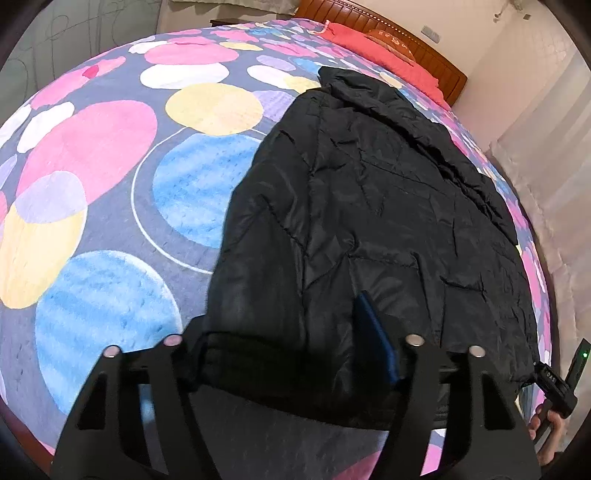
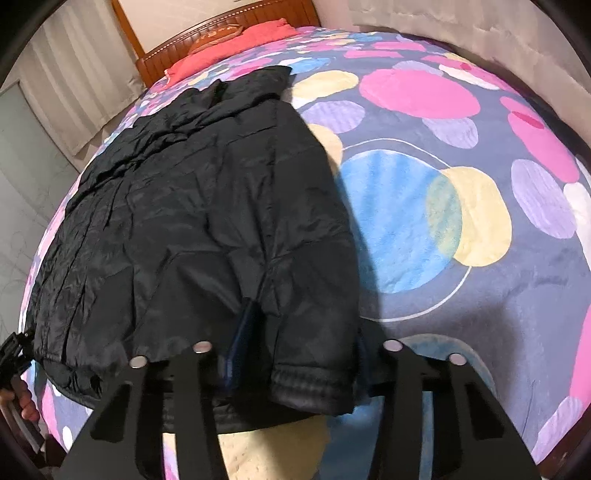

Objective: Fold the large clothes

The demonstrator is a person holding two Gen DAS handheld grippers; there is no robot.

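Note:
A black puffer jacket (image 1: 388, 206) lies flat on the bed, collar toward the headboard. Its sleeves are folded in over the body. It also shows in the right wrist view (image 2: 192, 221). My left gripper (image 1: 291, 350) is open, its fingers (image 1: 376, 339) wide apart around the jacket's hem at one bottom corner. My right gripper (image 2: 295, 350) is open too, its fingers (image 2: 240, 343) wide apart around the ribbed cuff and hem at the other bottom corner. Neither pinches the fabric. The right gripper also shows at the left wrist view's edge (image 1: 557, 387).
The bed cover (image 1: 110, 206) is fleece with big pink, blue and yellow circles. A red pillow (image 1: 384, 48) and a wooden headboard (image 1: 417, 33) lie at the far end. Curtains (image 2: 74, 74) hang beside the bed. The bed's near edge lies just under both grippers.

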